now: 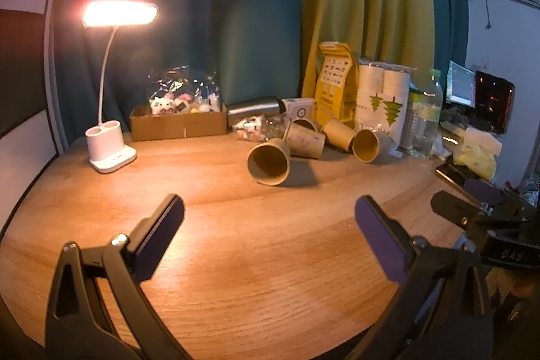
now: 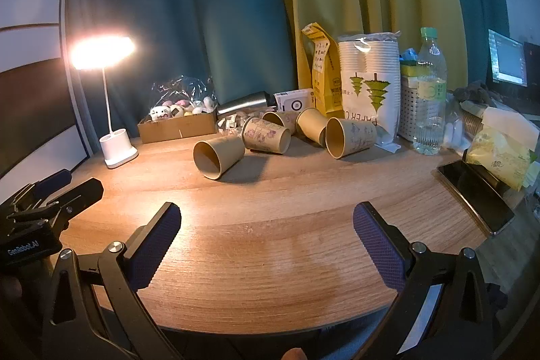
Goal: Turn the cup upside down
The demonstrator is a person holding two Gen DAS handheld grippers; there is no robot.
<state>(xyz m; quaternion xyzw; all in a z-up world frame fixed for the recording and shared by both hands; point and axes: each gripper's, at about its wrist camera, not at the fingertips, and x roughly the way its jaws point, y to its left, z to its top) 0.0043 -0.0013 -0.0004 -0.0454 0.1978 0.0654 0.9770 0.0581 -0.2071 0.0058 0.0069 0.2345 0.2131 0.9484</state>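
Note:
Several brown paper cups lie on their sides at the back of the wooden table (image 1: 236,252). The nearest cup (image 1: 269,161) points its open mouth toward me; it also shows in the right wrist view (image 2: 217,157). Another cup (image 2: 349,137) lies to the right, and others (image 2: 266,134) lie behind. My left gripper (image 1: 269,213) is open and empty, well short of the nearest cup. My right gripper (image 2: 266,218) is open and empty, also short of the cups. Each gripper shows at the edge of the other's view.
A lit white desk lamp (image 1: 111,154) stands at the back left beside a cardboard box (image 1: 179,122) of toys. A metal flask, yellow bag (image 2: 322,73), sleeve of paper cups (image 2: 369,83), water bottle (image 2: 430,90) and white basket line the back. A phone (image 2: 476,196) lies at the right.

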